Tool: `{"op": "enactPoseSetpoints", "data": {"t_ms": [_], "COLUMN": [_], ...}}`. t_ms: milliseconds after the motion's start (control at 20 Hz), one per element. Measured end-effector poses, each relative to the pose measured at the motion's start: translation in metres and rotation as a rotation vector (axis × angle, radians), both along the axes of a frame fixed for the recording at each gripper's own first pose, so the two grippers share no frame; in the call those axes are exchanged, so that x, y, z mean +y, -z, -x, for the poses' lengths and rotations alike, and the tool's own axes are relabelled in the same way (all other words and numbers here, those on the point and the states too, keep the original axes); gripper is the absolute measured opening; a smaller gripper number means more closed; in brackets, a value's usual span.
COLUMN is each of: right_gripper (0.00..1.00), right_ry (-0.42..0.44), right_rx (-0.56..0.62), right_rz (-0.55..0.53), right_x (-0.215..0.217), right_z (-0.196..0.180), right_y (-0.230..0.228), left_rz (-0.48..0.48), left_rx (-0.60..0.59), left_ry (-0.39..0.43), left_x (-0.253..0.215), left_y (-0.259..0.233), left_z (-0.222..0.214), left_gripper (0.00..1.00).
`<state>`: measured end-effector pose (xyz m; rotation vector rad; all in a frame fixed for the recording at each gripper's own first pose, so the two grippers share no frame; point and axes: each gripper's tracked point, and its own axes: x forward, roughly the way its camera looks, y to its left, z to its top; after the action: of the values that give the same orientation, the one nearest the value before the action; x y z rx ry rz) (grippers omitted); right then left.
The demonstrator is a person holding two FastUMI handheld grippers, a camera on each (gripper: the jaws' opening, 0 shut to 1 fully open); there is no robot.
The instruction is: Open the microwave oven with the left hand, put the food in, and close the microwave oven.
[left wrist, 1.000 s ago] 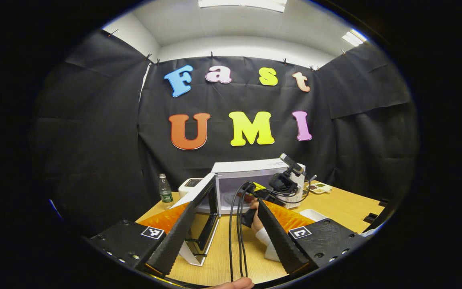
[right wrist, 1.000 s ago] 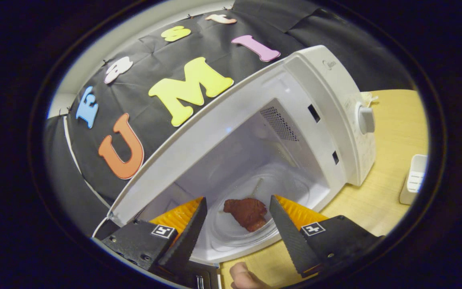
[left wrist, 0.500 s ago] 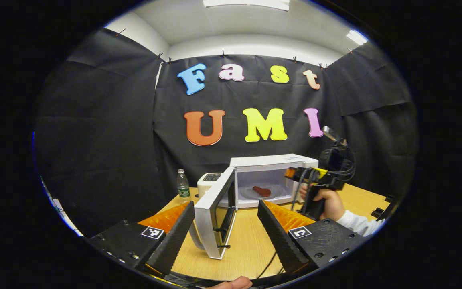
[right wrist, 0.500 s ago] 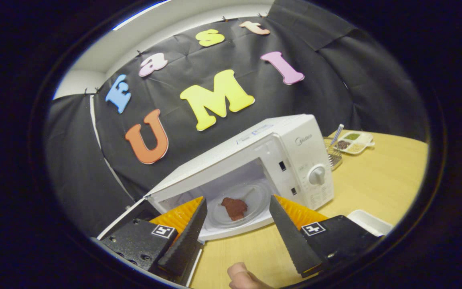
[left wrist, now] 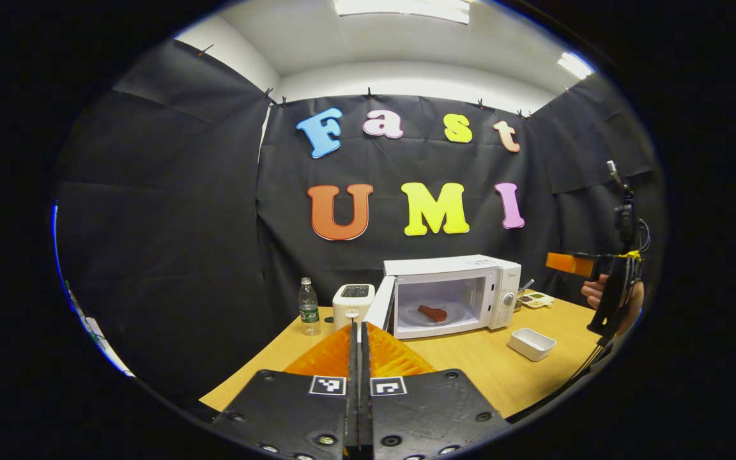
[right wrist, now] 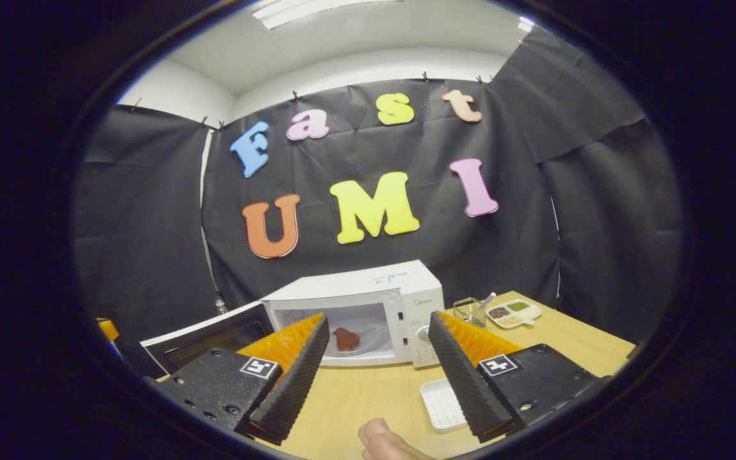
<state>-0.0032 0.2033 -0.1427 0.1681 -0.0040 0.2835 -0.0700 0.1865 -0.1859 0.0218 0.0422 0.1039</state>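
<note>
On the wooden table (left wrist: 470,364) ahead of me, the white microwave oven (left wrist: 451,295) stands with its door (left wrist: 379,305) swung out to the left, and the food (left wrist: 434,313), a reddish-brown piece, lies on the glass plate (left wrist: 422,315) inside the cavity. My left gripper (left wrist: 358,358) sits low at the near edge of the table with its two fingers pressed flat together, nothing between them, well back from the door and touching none of the things on the table. My right gripper (right wrist: 377,358) has its fingers spread wide apart and holds nothing; between them, farther off, I see the open cavity with the food (right wrist: 345,338) in it and the door (right wrist: 205,337) hanging out to the left. In the left gripper view the right gripper (left wrist: 591,268) is raised at the far right in a hand (left wrist: 598,294), well clear of the oven. A small white rectangular tray (left wrist: 532,343) rests on the table in front of the oven's right side, a white toaster (left wrist: 353,302) and a water bottle (left wrist: 308,306) stand to its left, and a divided dish (right wrist: 513,312) of seasonings lies to the right.
</note>
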Motion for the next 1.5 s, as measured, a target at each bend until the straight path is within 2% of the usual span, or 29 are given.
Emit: {"op": "enactPoseSetpoints", "data": {"t_ms": [250, 350, 600, 850, 1000, 1150, 1200, 1250, 1500], "right_gripper": [0.99, 0.99, 0.99, 0.99, 0.99, 0.99, 0.99, 0.99, 1.0], "right_ry": [0.023, 0.026, -0.018, 0.001, 0.046, 0.055, 0.05, 0.049, 0.056], "right_rx": [-0.061, -0.084, -0.106, -0.122, -0.161, -0.164, -0.159, -0.152, -0.127], "right_rz": [0.034, 0.041, 0.015, 0.016, 0.015, 0.015, 0.012, 0.014, 0.013], "right_x": [-0.046, -0.059, -0.076, -0.104, -0.124, -0.131, -0.13, -0.131, -0.14], "right_z": [0.036, 0.047, 0.066, 0.08, 0.085, 0.088, 0.087, 0.086, 0.081], "right_y": [-0.026, -0.03, -0.034, -0.038, -0.045, -0.047, -0.046, -0.045, -0.039], "left_rz": [0.049, 0.091, 0.06, 0.038, 0.087, 0.134, 0.129, 0.122, 0.114], "left_rx": [0.033, 0.003, 0.062, 0.121, 0.152, 0.111, 0.103, 0.1, 0.113], "left_ry": [-0.051, -0.037, -0.068, -0.022, 0.022, 0.066, 0.072, 0.087, 0.173], "left_x": [0.025, 0.03, 0.062, 0.07, 0.058, 0.037, 0.031, 0.022, -0.027], "left_y": [0.022, 0.029, 0.074, 0.118, 0.136, 0.127, 0.124, 0.124, 0.128], "left_z": [-0.007, -0.017, -0.054, -0.092, -0.093, -0.091, -0.091, -0.092, -0.1], "left_gripper": [0.0, 0.0, 0.0, 0.0, 0.0, 0.0, 0.12, 0.0, 0.0]}}
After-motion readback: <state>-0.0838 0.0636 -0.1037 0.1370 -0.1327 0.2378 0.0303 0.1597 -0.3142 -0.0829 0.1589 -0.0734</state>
